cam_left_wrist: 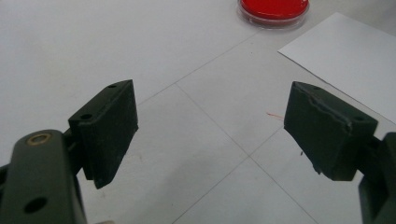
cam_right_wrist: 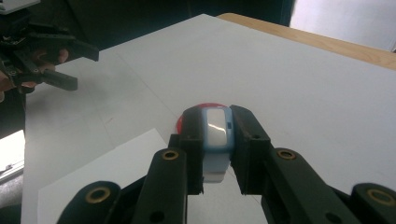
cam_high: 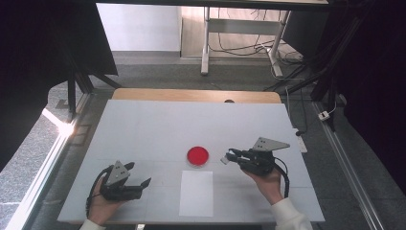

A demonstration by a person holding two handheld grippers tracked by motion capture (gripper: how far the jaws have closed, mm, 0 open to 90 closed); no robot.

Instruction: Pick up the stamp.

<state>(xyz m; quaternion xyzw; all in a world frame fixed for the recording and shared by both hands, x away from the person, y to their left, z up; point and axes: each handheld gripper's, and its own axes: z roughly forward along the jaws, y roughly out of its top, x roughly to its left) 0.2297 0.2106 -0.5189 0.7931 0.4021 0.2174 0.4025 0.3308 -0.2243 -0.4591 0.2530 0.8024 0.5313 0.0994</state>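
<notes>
A small white and light-blue block [cam_right_wrist: 215,140] sits clamped between the fingers of the right gripper [cam_right_wrist: 217,144], raised off the tabletop [cam_high: 158,124] just right of its middle; in the high view its pale end [cam_high: 225,158] juts from the gripper tip toward the red dish. What the block is cannot be told. The red dish [cam_high: 197,156], round with a clear rim, stands near the middle of the tabletop, just beside the block's tip and apart from it. A white sheet of paper [cam_high: 197,193] lies flat between the dish and the tabletop's near edge. The left gripper [cam_high: 145,184] rests toward the near left corner, held in the person's hand; its fingers [cam_left_wrist: 109,130] stand wide apart with nothing between them, bare tabletop showing in the gap.
</notes>
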